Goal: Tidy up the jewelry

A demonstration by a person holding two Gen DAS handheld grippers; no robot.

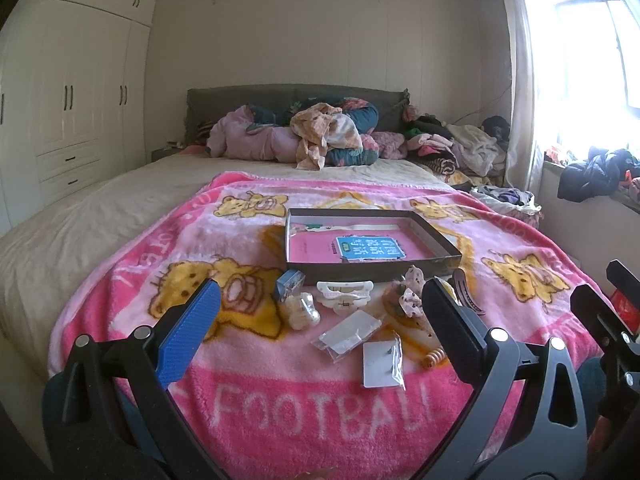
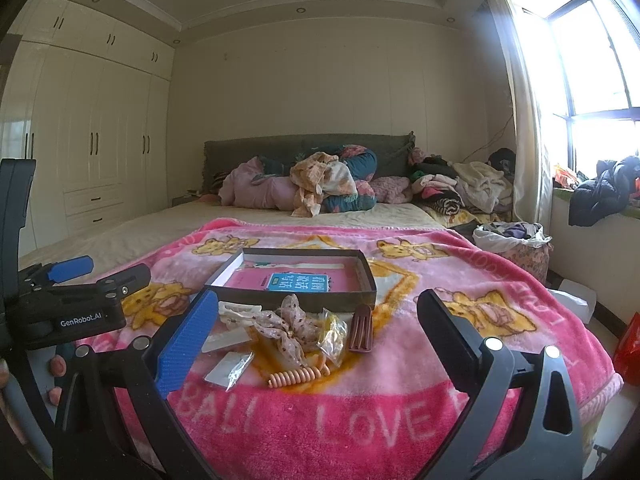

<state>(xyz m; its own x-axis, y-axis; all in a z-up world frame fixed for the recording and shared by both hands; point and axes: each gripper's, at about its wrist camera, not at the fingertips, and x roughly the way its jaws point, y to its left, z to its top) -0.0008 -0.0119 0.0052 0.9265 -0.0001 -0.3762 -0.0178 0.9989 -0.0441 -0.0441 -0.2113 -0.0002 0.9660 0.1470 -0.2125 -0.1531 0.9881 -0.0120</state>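
Left gripper (image 1: 320, 320) wide, empty | right gripper (image 2: 316, 328) wide | hair clips (image 1: 344, 295) between fingers

The blanket (image 2: 400, 380) is pink with yellow bears and white lettering. The box (image 2: 296, 292) is dark brown outside, pink inside with a teal label. A scrunchie (image 2: 294, 326) is beige with brown dots; a hair clip (image 2: 361, 328) is brown.

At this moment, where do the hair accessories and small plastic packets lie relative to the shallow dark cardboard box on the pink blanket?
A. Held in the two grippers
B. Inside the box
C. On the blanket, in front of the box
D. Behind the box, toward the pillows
C: the white plastic hair claw, dotted fabric bow and brown hair clip lie on the pink blanket before the shallow dark cardboard box, and both grippers, left gripper and right gripper, are open and empty.
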